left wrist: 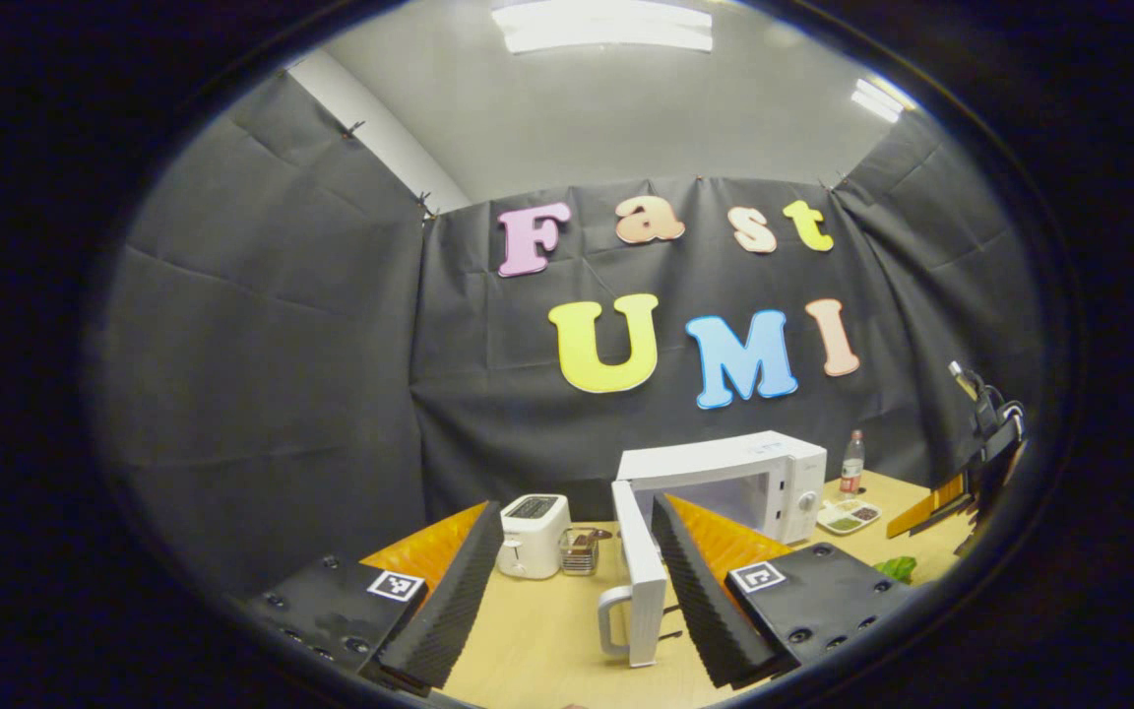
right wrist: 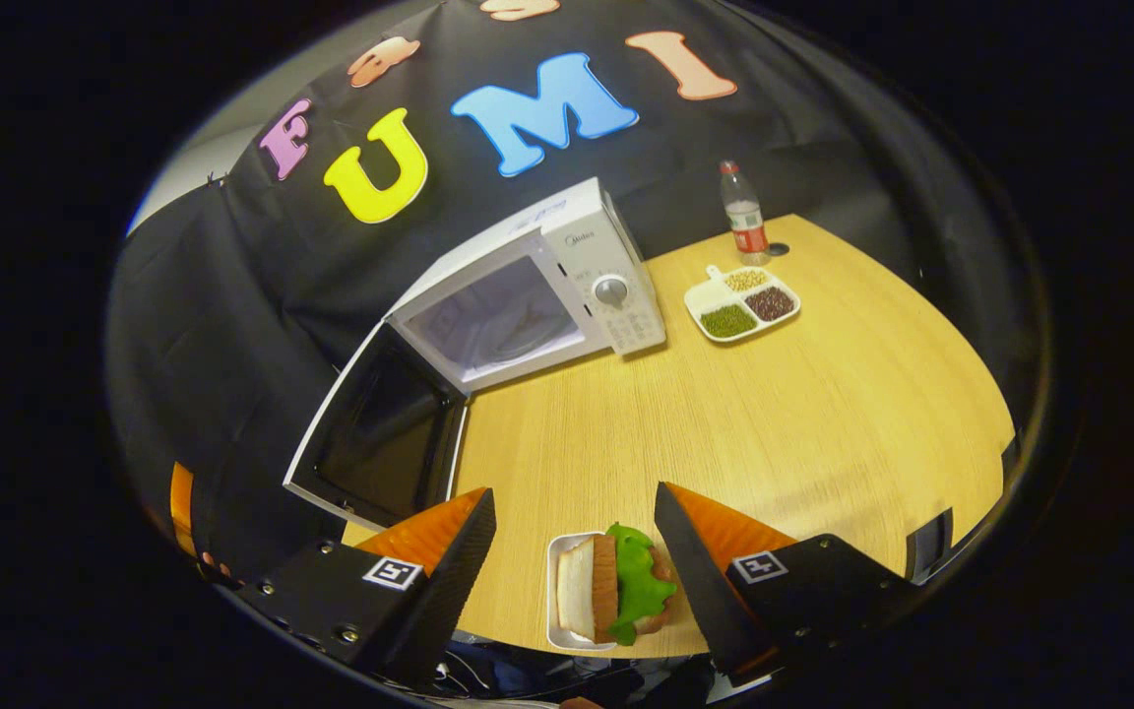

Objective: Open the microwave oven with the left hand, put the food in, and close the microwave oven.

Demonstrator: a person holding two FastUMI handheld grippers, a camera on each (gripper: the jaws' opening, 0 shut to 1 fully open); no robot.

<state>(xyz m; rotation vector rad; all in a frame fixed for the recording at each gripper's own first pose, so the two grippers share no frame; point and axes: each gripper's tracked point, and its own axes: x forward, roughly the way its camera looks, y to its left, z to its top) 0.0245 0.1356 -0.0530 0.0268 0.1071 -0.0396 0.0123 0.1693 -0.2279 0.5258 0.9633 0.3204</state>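
The white microwave (left wrist: 724,478) stands at the back of the wooden table with its door (left wrist: 638,581) swung wide open and its white handle (left wrist: 611,620) facing me. My left gripper (left wrist: 577,504) is open, and the door's edge sits between its fingers, close to the right one. In the right gripper view the microwave (right wrist: 537,295) shows a bare cavity, and its door (right wrist: 380,433) hangs out to the left. A sandwich with green lettuce (right wrist: 616,589) lies on a small white tray at the table's near edge. My right gripper (right wrist: 572,492) is open around it, not pressing.
A white toaster (left wrist: 533,532) and a small wire holder (left wrist: 579,551) stand left of the microwave. A plastic bottle (right wrist: 744,217) and a divided plate of beans (right wrist: 742,303) sit to its right. Bare tabletop (right wrist: 774,414) lies between the sandwich and the microwave.
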